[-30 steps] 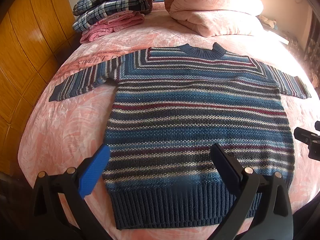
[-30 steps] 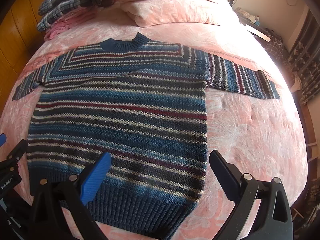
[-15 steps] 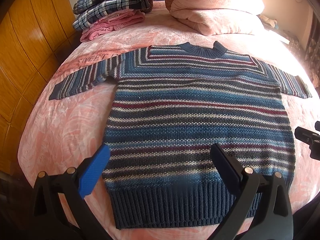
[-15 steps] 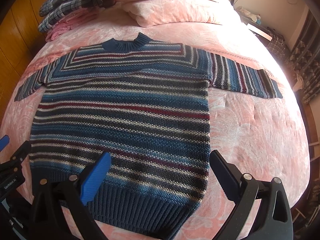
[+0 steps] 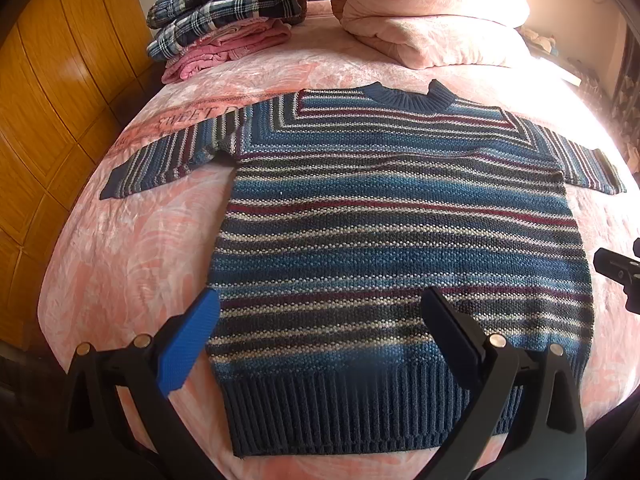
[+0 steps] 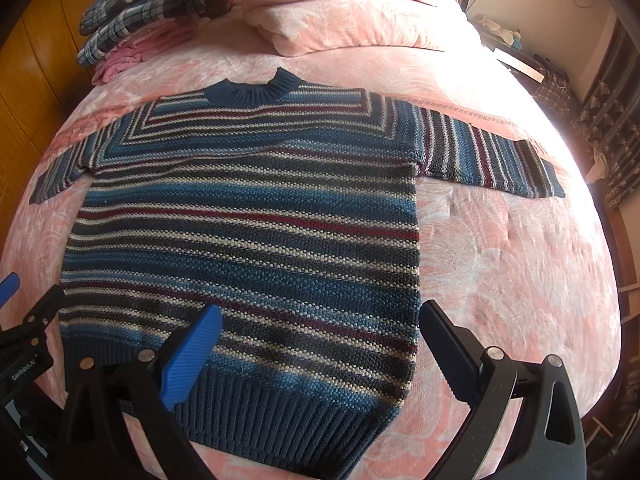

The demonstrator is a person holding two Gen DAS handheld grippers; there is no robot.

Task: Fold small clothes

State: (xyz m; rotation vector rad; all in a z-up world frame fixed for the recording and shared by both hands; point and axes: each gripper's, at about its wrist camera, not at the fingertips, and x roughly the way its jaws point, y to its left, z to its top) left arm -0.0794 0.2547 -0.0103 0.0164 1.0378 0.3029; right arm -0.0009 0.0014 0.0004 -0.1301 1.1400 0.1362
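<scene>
Pink plush fabric covers the bed (image 5: 132,248), the largest surface we record, and it fills both wrist views. At its far end we note a folded pink quilt (image 5: 432,20), and at the far left a stack of folded clothes (image 5: 224,12), plaid pieces on top and pink ones beneath. Orange wooden panelling (image 5: 52,92) runs along the left side of the bed.

We find the striped sweater (image 5: 400,220) spread flat and unfolded at the middle of the bed, collar toward the far end, ribbed hem at the near edge. Both sleeves lie stretched outward, one to the left and one to the right, flat on the cover. Stripes run blue, grey, cream and maroon; collar and hem are dark navy.

We find the left gripper (image 5: 320,328) above the near hem, its jaws spread wide and empty, the blue pad over the sweater's left edge, the black finger over the body. We find the right gripper (image 6: 320,332) likewise spread wide with nothing between its fingers, above the near right part of the hem, the black finger at the sweater's right edge. Whether either tool touches the knit we cannot tell.
</scene>
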